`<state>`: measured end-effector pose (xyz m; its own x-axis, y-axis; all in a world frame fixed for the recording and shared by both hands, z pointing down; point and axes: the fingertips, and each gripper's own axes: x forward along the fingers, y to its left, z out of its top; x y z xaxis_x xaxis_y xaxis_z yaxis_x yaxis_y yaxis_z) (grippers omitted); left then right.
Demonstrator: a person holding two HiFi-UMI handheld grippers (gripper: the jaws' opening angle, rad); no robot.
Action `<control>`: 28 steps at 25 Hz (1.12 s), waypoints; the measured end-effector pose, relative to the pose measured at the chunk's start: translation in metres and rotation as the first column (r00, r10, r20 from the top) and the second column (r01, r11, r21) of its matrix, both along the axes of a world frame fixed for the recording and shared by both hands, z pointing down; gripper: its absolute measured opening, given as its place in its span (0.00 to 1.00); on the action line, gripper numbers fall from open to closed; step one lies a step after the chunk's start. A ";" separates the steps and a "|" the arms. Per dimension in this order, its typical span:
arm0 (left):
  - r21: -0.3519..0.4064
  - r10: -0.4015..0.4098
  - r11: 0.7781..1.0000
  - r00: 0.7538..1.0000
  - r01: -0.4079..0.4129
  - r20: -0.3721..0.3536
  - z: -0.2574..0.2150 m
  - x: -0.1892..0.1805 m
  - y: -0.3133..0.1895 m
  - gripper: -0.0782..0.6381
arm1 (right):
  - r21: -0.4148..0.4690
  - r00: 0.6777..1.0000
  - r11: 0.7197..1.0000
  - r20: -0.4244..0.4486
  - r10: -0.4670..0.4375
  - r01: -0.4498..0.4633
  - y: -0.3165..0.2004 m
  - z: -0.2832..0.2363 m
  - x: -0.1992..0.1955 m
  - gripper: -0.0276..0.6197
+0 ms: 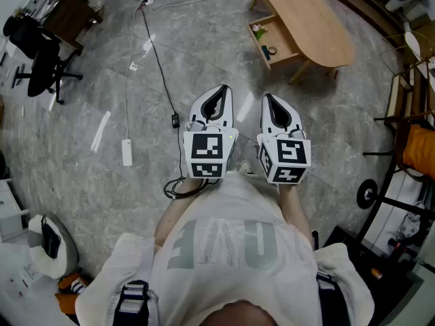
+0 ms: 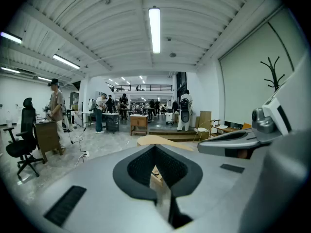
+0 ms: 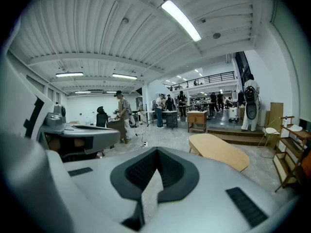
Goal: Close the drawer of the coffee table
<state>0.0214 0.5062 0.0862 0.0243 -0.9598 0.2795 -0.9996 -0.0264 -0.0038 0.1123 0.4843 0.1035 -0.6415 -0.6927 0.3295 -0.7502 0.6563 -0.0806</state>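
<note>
The drawer [image 1: 275,43] is standing open on the left side of the table [image 1: 309,15], far right on the floor [image 1: 204,53]. The left claw [image 1: 217,92] and right claw [image 1: 270,100] are hovering side by side near the person, both pinched together and gripping nothing.

Head view steeply down from above; gripper views near-level (side by side), all sharing coffee table [image 1: 309,22].

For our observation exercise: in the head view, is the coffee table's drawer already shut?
No, the drawer stands pulled out from the coffee table, with small items showing inside.
</note>
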 end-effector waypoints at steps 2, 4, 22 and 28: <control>0.007 0.005 1.000 1.000 -0.005 -0.014 0.000 0.004 -0.003 0.12 | 0.004 1.000 1.000 0.001 -0.003 0.003 -0.002 0.000 0.004 0.05; 0.007 0.005 1.000 1.000 -0.005 -0.021 0.001 0.010 -0.006 0.12 | 0.010 1.000 1.000 0.000 -0.010 0.010 -0.005 -0.001 0.009 0.05; -0.010 -0.057 0.998 0.997 0.056 -0.053 0.017 0.027 -0.043 0.12 | -0.052 0.996 0.999 0.094 -0.006 0.011 -0.038 0.019 0.050 0.05; 0.021 -0.032 0.999 0.996 0.034 -0.082 0.030 -0.001 -0.105 0.12 | -0.037 0.999 0.999 0.051 -0.005 0.007 -0.087 0.035 0.027 0.05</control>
